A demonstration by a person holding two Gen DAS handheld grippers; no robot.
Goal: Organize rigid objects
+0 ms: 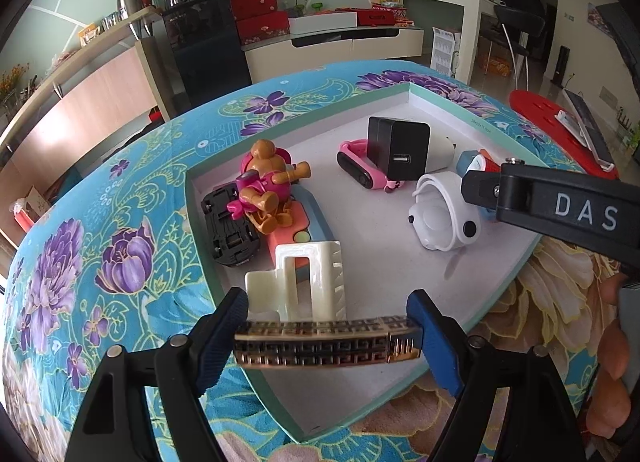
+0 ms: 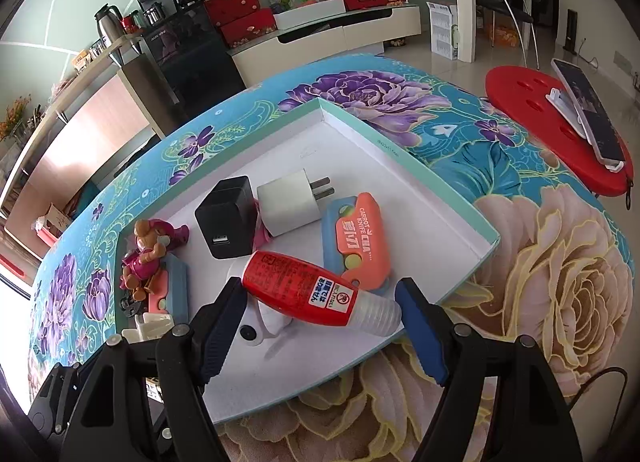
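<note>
Tray [image 1: 280,134] on counter already holds approx. nine items, incl. black charger [image 1: 396,150]. Left hand-held gripper [image 1: 326,338] clamps patterned clip [image 1: 320,342] over tray; right hand-held gripper [image 2: 320,302] clamps red bottle [image 2: 316,290] likewise. Both undeposited; nearly done.

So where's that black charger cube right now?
The black charger sits inside the shallow box, toward its far side, right beside the white plug adapter.

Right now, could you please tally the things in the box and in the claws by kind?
Chargers: 2
Carrot knives: 2
Toy car: 1
Toy figure: 1
Pink watch: 1
Panda band: 1
White hair clip: 1
Patterned bar, left claw: 1
Red bottle, right claw: 1
Total: 11
</note>
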